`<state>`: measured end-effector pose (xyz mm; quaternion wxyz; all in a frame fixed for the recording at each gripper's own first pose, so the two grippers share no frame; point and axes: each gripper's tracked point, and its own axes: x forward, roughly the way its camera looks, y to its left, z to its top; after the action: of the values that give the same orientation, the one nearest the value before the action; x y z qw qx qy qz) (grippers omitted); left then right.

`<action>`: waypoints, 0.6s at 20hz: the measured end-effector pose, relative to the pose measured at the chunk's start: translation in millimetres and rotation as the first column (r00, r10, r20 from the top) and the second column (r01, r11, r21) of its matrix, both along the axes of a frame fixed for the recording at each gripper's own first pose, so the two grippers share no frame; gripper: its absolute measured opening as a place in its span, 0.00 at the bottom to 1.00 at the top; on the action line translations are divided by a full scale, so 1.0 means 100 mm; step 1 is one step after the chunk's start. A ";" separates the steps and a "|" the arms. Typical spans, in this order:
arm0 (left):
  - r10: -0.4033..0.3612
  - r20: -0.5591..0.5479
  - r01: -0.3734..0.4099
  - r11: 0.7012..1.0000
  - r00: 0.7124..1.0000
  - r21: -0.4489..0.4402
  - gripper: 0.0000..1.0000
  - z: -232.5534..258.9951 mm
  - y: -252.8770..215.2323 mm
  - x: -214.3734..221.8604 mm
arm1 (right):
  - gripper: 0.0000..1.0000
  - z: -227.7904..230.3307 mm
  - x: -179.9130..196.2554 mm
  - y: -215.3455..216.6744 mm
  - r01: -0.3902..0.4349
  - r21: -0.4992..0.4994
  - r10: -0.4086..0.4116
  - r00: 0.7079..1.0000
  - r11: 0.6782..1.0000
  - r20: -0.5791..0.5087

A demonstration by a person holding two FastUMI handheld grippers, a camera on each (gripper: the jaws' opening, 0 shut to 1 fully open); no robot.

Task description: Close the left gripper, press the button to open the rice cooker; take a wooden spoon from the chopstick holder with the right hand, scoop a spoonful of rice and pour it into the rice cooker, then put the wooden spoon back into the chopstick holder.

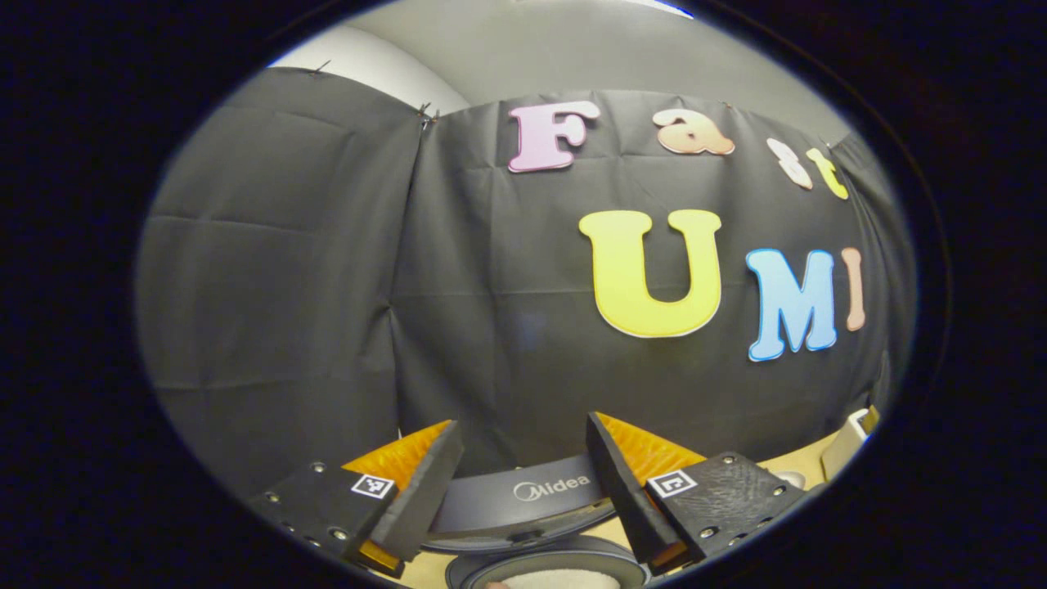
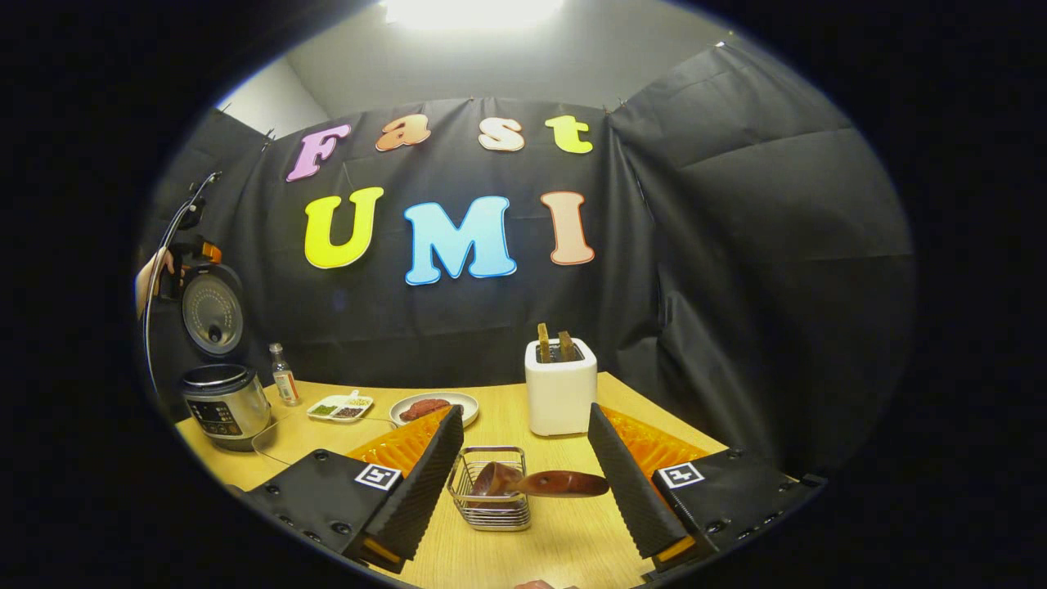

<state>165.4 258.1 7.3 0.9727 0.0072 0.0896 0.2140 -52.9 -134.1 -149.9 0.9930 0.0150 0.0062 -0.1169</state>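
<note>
- My left gripper [image 1: 523,483] stood wide apart with nothing held; beyond and between my fingers lay the curved dark lid edge of the rice cooker [image 1: 523,499], glossy and rounded, and just under it, nearer me, the round rim of a dark bowl with something white and grainy in it [image 1: 556,577].
- My right gripper [image 2: 527,483] was also spread wide and gripped nothing.
- Between my right fingers, a little ahead, sat a small square wire basket [image 2: 488,499] of shiny metal on the pale wooden table [image 2: 572,548].
- A smooth brown wooden spoon [image 2: 540,483] lay across that basket, its long axis running sideways towards my right finger; I couldn't tell which end was the bowl.
- Farther ahead stood a white, rounded box-shaped holder [image 2: 560,397] with two brown wooden handles upright in it.
- Far to the left of my right fingers stood a round, steel-sided cooker [image 2: 222,405] with its lid raised upright.
</note>
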 end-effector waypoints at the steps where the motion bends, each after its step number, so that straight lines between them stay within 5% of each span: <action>1: -0.002 -0.011 0.002 1.000 1.000 -0.010 0.96 0.00 -0.03 -0.03 | 0.98 -0.02 0.04 0.04 -0.011 0.017 0.011 1.000 1.000 0.000; 12: -0.068 -0.171 0.039 0.985 0.983 -0.169 0.97 -0.24 -0.51 -0.49 | 0.98 0.00 0.20 0.33 -0.156 -0.078 0.155 0.988 0.985 -0.029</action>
<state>116.9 206.8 -16.6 0.9636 -0.0519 0.1923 0.1782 -33.2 -100.8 -149.6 0.9988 -0.0269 0.0140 -0.0393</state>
